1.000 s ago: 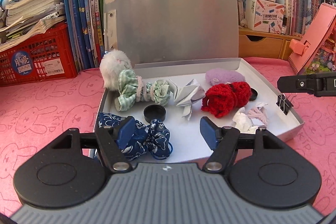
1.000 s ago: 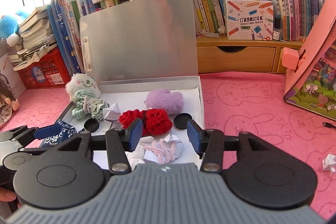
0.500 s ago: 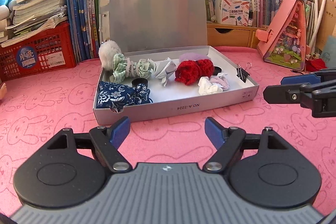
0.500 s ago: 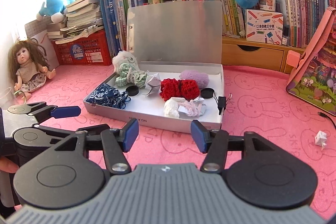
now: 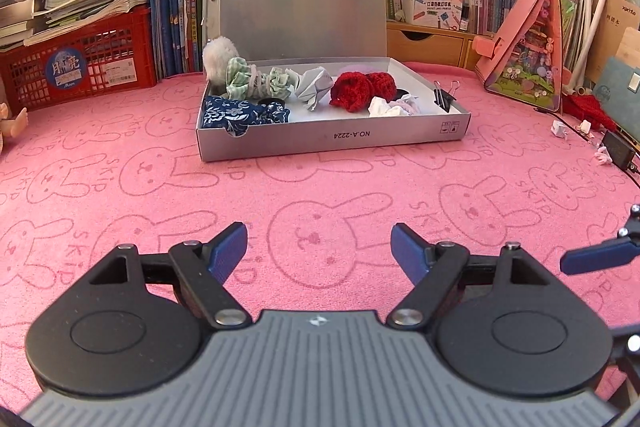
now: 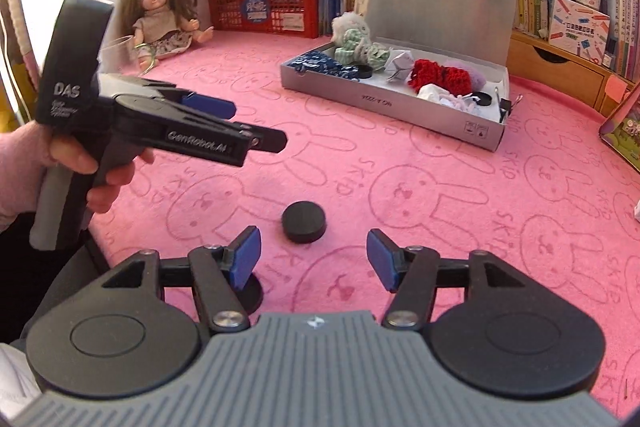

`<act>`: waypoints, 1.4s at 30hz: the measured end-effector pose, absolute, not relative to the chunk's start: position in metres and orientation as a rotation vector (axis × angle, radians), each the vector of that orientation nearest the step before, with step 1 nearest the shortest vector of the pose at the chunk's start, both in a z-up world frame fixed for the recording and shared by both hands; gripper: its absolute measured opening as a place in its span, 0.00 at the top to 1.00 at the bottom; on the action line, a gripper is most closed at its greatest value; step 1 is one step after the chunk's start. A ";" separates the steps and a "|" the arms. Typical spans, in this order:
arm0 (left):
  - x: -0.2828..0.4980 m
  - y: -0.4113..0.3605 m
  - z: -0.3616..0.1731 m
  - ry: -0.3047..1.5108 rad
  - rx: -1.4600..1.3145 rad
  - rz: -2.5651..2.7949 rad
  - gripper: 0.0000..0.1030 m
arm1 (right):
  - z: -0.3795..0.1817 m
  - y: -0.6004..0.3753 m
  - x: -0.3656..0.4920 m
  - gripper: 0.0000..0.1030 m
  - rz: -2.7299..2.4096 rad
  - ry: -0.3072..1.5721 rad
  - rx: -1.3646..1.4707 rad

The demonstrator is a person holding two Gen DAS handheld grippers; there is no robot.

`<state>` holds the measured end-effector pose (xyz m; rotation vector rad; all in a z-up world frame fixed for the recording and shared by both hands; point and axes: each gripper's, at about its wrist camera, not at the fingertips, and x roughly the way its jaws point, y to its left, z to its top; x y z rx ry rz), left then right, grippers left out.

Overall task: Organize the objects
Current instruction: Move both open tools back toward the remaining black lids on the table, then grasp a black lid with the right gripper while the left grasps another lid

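Observation:
An open grey box (image 5: 332, 138) (image 6: 392, 107) stands on the pink cloth with its lid up. It holds a blue patterned cloth (image 5: 240, 111), a green checked plush (image 5: 256, 83), folded paper (image 5: 316, 89), a red knitted piece (image 5: 360, 89), white crumpled bits (image 5: 390, 105) and a black binder clip (image 5: 442, 95). My left gripper (image 5: 319, 253) is open and empty, well short of the box. My right gripper (image 6: 314, 259) is open and empty, just behind a black round cap (image 6: 304, 221) on the cloth. Another black cap (image 6: 250, 293) lies under its left finger.
A doll (image 6: 162, 15) sits at the back left by a red crate (image 5: 80, 63) of books. A pink toy house (image 5: 528, 51) stands at the right. Paper scraps (image 5: 560, 129) and a black adapter (image 5: 618, 149) lie at the far right. Books line the back.
Both grippers have pulled back from the box towards me and stayed open. The right view has swung left and down, bringing the black cap and the doll into sight.

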<state>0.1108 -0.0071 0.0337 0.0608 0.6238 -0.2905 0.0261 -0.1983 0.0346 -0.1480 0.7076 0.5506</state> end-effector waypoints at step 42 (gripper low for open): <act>0.065 -0.063 0.002 0.607 0.059 -0.368 0.19 | -0.006 -0.231 0.018 0.46 0.039 0.600 0.002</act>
